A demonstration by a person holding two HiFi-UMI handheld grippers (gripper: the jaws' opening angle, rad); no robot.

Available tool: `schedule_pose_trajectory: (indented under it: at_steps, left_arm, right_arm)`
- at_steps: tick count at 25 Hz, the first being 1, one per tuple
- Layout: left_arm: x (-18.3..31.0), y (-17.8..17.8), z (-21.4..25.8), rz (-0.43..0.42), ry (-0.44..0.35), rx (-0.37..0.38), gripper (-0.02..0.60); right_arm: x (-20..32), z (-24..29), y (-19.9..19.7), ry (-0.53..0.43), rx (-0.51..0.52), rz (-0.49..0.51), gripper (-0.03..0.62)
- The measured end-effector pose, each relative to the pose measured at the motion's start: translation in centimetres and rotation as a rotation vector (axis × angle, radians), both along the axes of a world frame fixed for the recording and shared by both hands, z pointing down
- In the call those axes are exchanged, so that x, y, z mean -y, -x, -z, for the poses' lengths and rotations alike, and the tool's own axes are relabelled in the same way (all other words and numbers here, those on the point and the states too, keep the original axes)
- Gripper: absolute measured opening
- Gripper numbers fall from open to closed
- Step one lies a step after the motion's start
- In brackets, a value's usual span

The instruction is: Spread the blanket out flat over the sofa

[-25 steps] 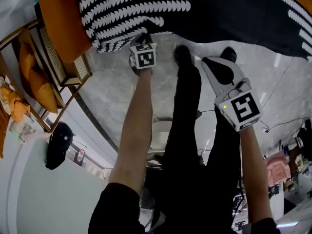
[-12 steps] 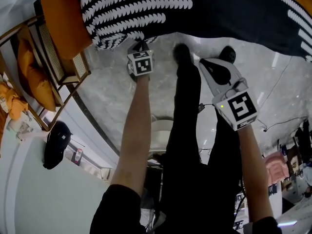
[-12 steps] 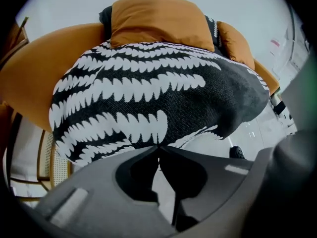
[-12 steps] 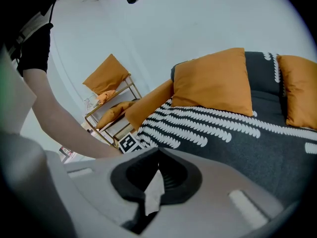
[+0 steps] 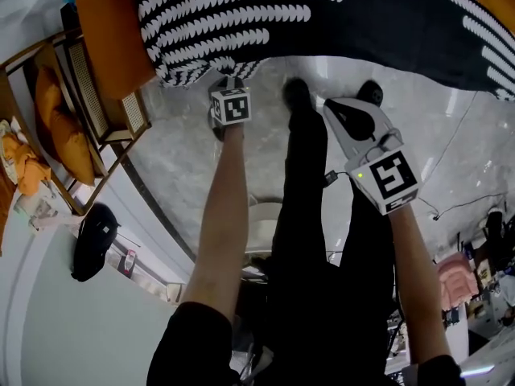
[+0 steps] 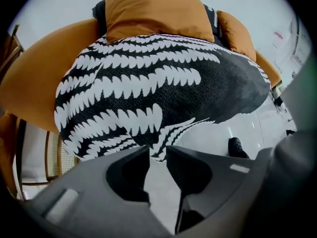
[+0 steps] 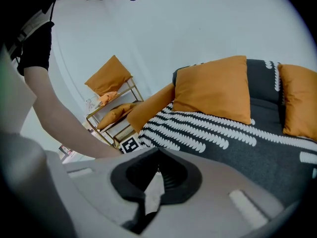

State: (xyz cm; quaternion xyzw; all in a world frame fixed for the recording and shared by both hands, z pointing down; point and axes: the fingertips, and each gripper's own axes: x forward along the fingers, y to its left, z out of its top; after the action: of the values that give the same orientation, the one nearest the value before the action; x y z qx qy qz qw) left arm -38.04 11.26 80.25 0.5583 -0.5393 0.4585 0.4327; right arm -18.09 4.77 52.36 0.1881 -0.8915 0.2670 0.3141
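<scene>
The black blanket (image 5: pixel 322 14) with white fern stripes lies over the orange sofa (image 5: pixel 105 30), and its corner hangs off the front edge. My left gripper (image 5: pixel 228 83) points down at that corner. In the left gripper view the left gripper (image 6: pixel 157 150) has just been opening; the jaws stand apart, and the blanket (image 6: pixel 148 88) corner's tip hangs at the gap with no pad pressing on it. My right gripper (image 5: pixel 334 107) hovers over the floor in front of the sofa. Seen close, the right gripper (image 7: pixel 158 152) is shut and holds nothing, with the blanket (image 7: pixel 223 138) beyond it.
Orange cushions (image 7: pixel 213 88) lean on the sofa back. A rattan shelf (image 5: pixel 72 111) with orange pillows stands left of the sofa. The person's black legs and shoes (image 5: pixel 298 91) stand between the grippers. A black object (image 5: pixel 95 240) and cables (image 5: pixel 467 203) lie on the marble floor.
The left gripper's jaws have opened off the blanket corner, which now hangs free, and the gripper has drawn back a little from the sofa edge. The right gripper has shifted slightly.
</scene>
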Motion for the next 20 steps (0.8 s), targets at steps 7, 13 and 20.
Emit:
schedule_pose_trajectory:
  at_steps: [7,13,20]
  left_arm:
    - [-1.2,-2.3,5.5,-0.013,-0.062,-0.035,0.106]
    - [-0.6,-7.1,13.7,-0.145,-0.176,-0.149,0.106]
    - [1.4,-13.5,23.1,-0.319,-0.298,-0.214,0.106]
  right_arm:
    - [0.1,4.2,-2.0,-0.049,0.011,-0.037,0.003]
    - [-1.0,9.8,-4.4,-0.092,-0.003,-0.101,0.003]
    - [-2.2,15.0,-9.3,-0.14,-0.009,-0.239,0.003]
